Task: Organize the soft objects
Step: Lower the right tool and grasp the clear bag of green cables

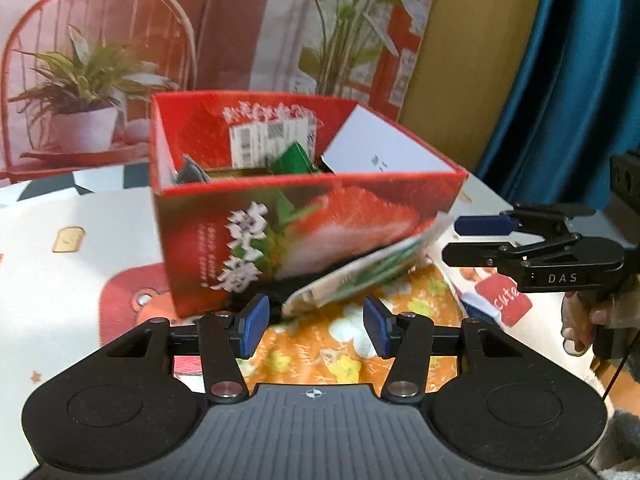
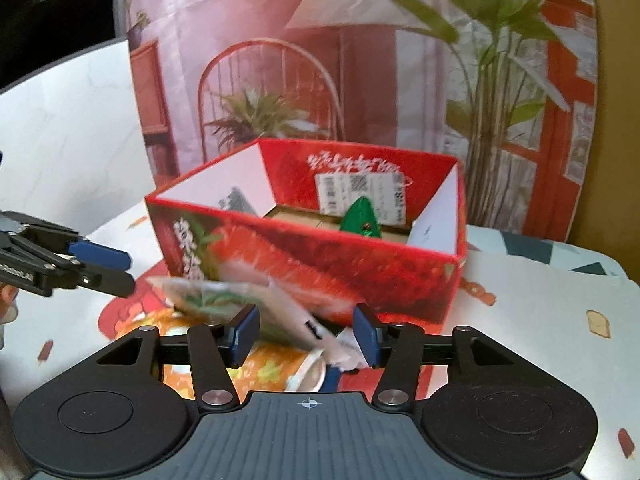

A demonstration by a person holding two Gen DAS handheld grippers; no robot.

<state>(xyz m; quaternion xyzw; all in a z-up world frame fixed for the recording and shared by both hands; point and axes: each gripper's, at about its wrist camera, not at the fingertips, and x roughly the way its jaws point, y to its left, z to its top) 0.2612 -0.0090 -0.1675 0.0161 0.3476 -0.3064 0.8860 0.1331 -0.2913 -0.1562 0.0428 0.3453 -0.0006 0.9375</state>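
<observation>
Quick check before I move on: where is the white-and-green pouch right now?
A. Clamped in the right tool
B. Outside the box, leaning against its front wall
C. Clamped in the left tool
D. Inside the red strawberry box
B. The white-and-green pouch lies outside the red strawberry box, propped against its front wall on top of the orange packet; the left tool and the right tool both stand open with nothing in them.

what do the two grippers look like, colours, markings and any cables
Both are matte black linkage grippers with silver pivot bolts, round side discs and a ribbed grey base bearing a small crosshair mark. The left gripper and right gripper each carry blue ribbed finger pads. Seen side-on, the right one shows white "DAS" lettering, and a thin dark cable hangs below its handle.
</observation>
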